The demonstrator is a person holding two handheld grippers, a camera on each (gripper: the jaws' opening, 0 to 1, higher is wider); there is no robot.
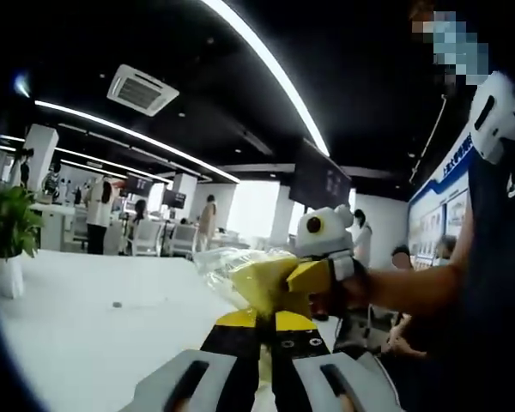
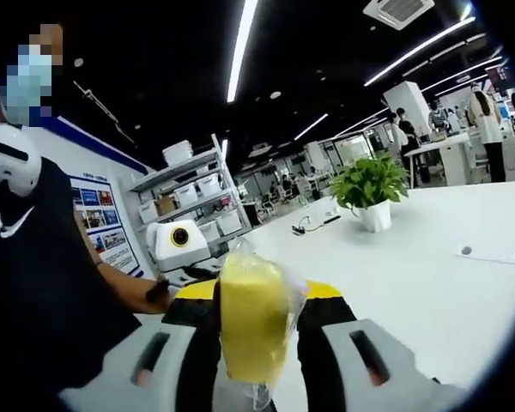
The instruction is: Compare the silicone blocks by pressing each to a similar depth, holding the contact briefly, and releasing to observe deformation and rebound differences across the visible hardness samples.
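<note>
A yellow silicone block (image 2: 251, 318) inside a clear plastic bag (image 2: 240, 253) stands upright between the jaws of my right gripper (image 2: 257, 296), which is shut on it above the white table (image 2: 429, 292). In the left gripper view the same block (image 1: 262, 287) hangs in its bag (image 1: 216, 262), held from the right by the right gripper (image 1: 313, 276). My left gripper (image 1: 264, 324) sits just under the block, its yellow-tipped jaws nearly together with a pale strip of the bag between them. The left gripper's body (image 2: 176, 257) shows behind the right gripper's left jaw.
A potted plant (image 2: 369, 184) stands on the table, also visible in the left gripper view (image 1: 9, 227). A cable (image 2: 313, 225) and a flat sheet (image 2: 493, 251) lie on it. Shelves with boxes (image 2: 189, 193) stand behind. A person in a dark shirt (image 1: 498, 283) holds both grippers.
</note>
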